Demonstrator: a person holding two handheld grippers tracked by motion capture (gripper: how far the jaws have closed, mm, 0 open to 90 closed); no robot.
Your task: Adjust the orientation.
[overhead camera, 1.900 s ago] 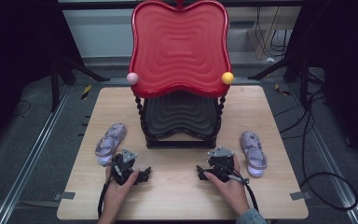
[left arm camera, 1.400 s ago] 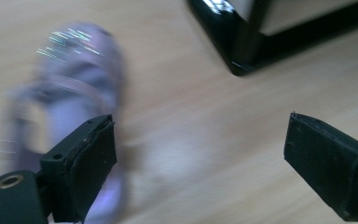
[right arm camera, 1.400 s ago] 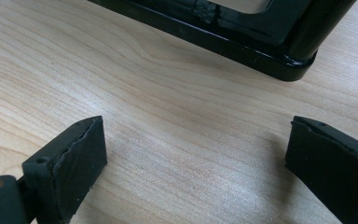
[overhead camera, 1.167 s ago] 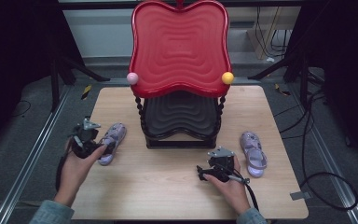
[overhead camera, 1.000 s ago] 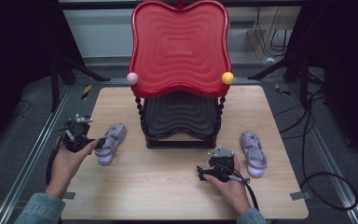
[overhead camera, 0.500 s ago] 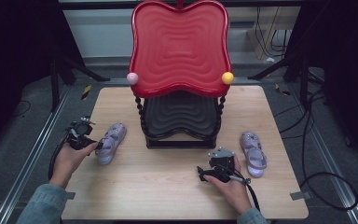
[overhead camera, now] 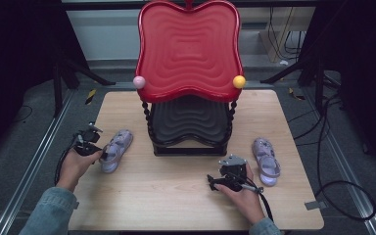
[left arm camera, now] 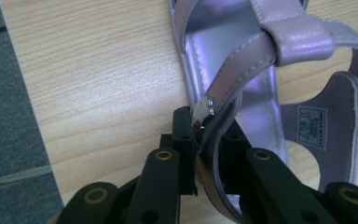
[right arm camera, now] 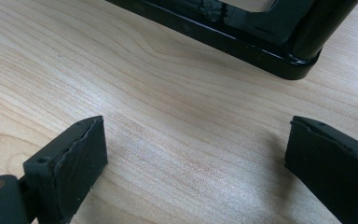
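A lilac sandal (overhead camera: 116, 148) lies on the wooden table (overhead camera: 176, 196), left of the rack. My left gripper (overhead camera: 101, 153) is at its outer side. In the left gripper view its jaws have just been closing and now pinch the sandal's side strap (left arm camera: 233, 77) between the pads, so the left gripper (left arm camera: 205, 140) is shut on it. A second lilac sandal (overhead camera: 266, 160) lies right of the rack. My right gripper (overhead camera: 214, 182) rests on the table near the front, left of that sandal. In its own view the right gripper (right arm camera: 196, 158) stands open over bare wood.
A two-tier rack stands mid-table, with a red wavy top shelf (overhead camera: 188, 49) and a black lower shelf (overhead camera: 188, 120). A pink ball (overhead camera: 139, 82) and a yellow ball (overhead camera: 239, 81) cap its front posts. Its black base (right arm camera: 242, 32) lies just ahead of the right gripper.
The left hand went from the front middle out to the left sandal, sank onto it, and its jaws closed on the strap. The right hand stayed still.
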